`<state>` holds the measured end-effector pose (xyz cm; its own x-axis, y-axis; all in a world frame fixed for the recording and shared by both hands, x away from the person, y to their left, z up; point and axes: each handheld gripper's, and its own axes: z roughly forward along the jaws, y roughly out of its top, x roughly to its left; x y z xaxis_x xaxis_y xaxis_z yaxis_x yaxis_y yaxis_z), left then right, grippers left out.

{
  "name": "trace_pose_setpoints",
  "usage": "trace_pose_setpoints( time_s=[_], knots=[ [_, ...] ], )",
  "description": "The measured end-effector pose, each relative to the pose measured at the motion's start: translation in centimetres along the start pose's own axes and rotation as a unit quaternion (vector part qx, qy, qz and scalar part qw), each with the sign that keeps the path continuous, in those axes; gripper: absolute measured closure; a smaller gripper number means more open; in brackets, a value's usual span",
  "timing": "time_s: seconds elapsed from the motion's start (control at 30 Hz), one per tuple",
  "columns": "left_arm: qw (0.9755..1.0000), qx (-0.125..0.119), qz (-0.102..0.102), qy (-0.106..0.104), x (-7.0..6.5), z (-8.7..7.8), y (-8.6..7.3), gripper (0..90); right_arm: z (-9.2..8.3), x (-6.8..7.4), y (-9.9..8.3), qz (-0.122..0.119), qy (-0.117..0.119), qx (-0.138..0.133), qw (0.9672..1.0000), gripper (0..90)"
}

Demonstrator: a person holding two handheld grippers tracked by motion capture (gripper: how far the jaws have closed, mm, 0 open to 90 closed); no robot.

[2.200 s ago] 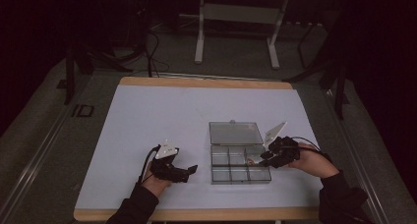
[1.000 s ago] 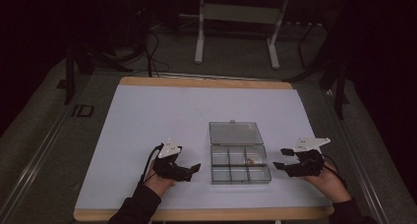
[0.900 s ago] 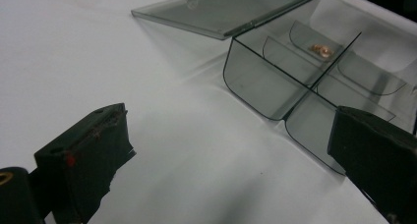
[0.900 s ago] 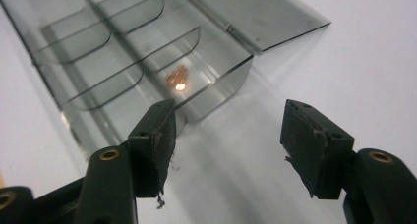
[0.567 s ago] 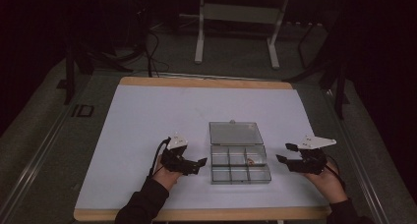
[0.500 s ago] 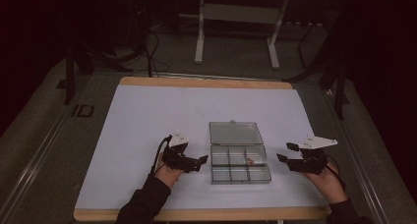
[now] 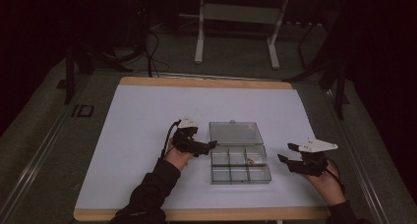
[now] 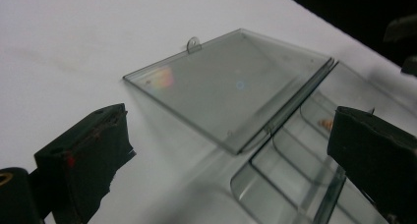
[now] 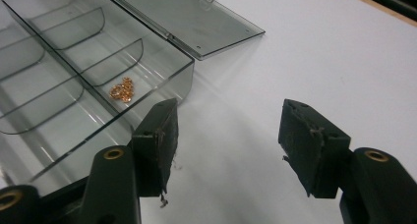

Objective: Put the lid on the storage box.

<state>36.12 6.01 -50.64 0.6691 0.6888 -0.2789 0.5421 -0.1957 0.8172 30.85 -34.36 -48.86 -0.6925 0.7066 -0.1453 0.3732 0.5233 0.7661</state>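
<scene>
White counter [image 7: 147, 116] carries a clear compartment box [image 7: 240, 165] near its front edge, lid [image 7: 236, 133] lying open. Left tool [image 7: 210, 145], released, reaches its left side; right tool [image 7: 286, 154], released, waits apart. Small gold rings [image 9: 122, 90] lie inside, blurry.

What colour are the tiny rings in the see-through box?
The tiny rings are a shiny copper-gold colour. The right gripper view shows them best.
</scene>
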Motion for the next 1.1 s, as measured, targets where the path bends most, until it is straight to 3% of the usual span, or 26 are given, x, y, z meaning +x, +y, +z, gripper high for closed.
trace_pose_setpoints(
  time_s=[0.13,0.2,0.37,0.5,0.67,0.77,0.83,0.9,0.97,1.1],
  knots=[
    [0.9998,-0.001,-0.017,-0.006,0.1,0.8,0.7,3.2,0.1,0.1,-0.1,0.002,-0.001,0.001,1.0,40.7],
    [0.9998,0.006,-0.017,0.002,0.1,1.4,1.1,3.2,0.2,0.0,-0.1,0.005,0.007,0.007,0.9999,42.1],
    [0.9984,0.024,-0.05,-0.001,0.7,2.8,1.6,6.1,0.2,-0.1,-0.3,0.007,0.011,0.007,0.9999,43.0],
    [0.9968,0.033,-0.073,0.006,1.2,3.6,1.4,16.3,0.1,-0.1,-0.3,0.006,0.01,0.005,0.9999,42.9],
    [0.9924,0.047,-0.113,0.009,2.0,4.1,0.8,29.8,0.4,0.0,-0.3,-0.001,0.01,0.011,0.9999,42.9],
    [0.9894,0.051,-0.135,-0.01,2.4,4.3,0.4,34.0,0.5,0.1,-0.3,-0.004,0.009,0.013,0.9999,43.0],
    [0.9886,0.051,-0.14,-0.019,2.7,4.4,0.2,34.5,0.5,0.1,-0.3,-0.006,0.009,0.015,0.9998,43.0],
    [0.9861,0.054,-0.154,-0.031,2.9,4.6,0.0,36.8,0.5,0.1,-0.2,-0.007,0.007,0.013,0.9999,43.3],
    [0.9845,0.059,-0.163,-0.029,3.1,4.7,-0.1,38.6,0.5,0.2,-0.1,-0.006,0.007,0.012,0.9999,43.3],
    [0.9829,0.064,-0.167,-0.044,3.3,5.0,-0.2,41.9,0.5,0.2,-0.1,-0.01,0.007,0.013,0.9998,43.5]
  ],
)
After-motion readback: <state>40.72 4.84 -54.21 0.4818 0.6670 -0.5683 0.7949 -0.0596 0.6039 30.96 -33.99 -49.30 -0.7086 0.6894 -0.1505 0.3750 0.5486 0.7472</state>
